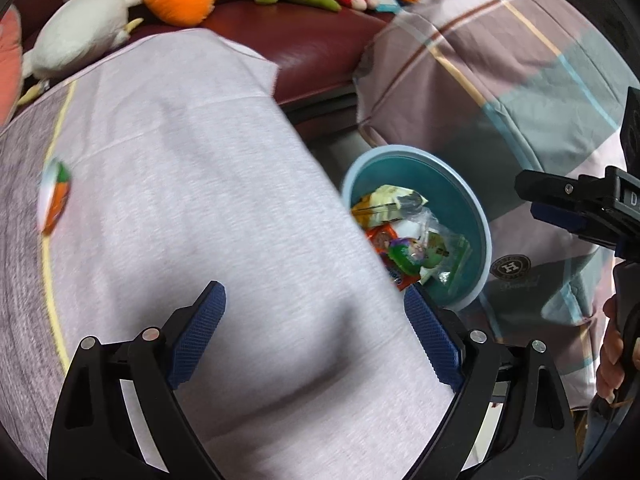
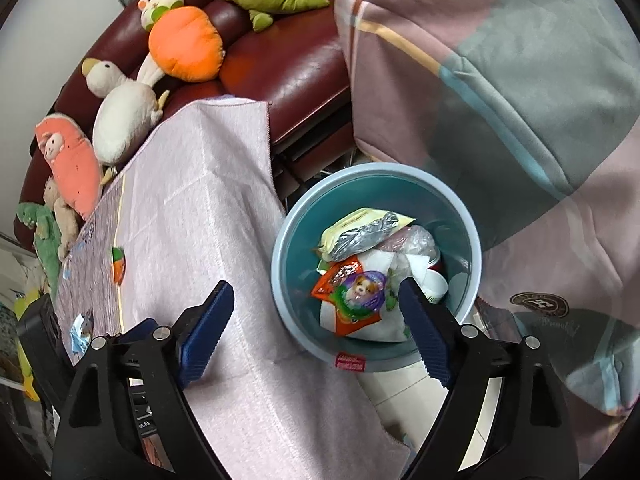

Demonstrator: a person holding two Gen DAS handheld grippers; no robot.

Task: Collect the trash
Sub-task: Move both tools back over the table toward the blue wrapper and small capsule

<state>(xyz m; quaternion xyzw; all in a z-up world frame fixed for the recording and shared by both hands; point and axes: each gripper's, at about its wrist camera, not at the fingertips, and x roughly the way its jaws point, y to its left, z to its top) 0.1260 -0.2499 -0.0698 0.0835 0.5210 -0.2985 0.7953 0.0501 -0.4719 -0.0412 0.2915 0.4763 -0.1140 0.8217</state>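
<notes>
The left tongs [image 1: 315,336] sit closest to the lens, their blue pads spread wide with nothing between them, hanging over the pale pink cloth [image 1: 192,184] that covers the desk. The right tongs [image 2: 316,336] are likewise wide apart and empty; one pad is above the cloth near the desk's right edge, the other above the bin. The bin [image 2: 288,240], a round blue tub, stands on the floor just beside that right edge of the desk, tucked between it and a striped blanket [image 2: 500,100]. Inside it lies the trash [image 2: 360,292]: an orange snack wrapper with a puppy picture, a yellowish pouch with a silver inside, clear plastic and white paper, piled loosely. A small red label sticks to the bin's near rim. On the cloth toward the desk's left side lies a small carrot-printed packet [image 2: 117,270], and a crumpled blue scrap [image 2: 80,330] sits nearer the left corner. Behind the desk a dark red sofa [image 2: 280,72] carries soft toys, among them a white duck [image 2: 120,112] and an orange pumpkin [image 2: 184,44].
</notes>
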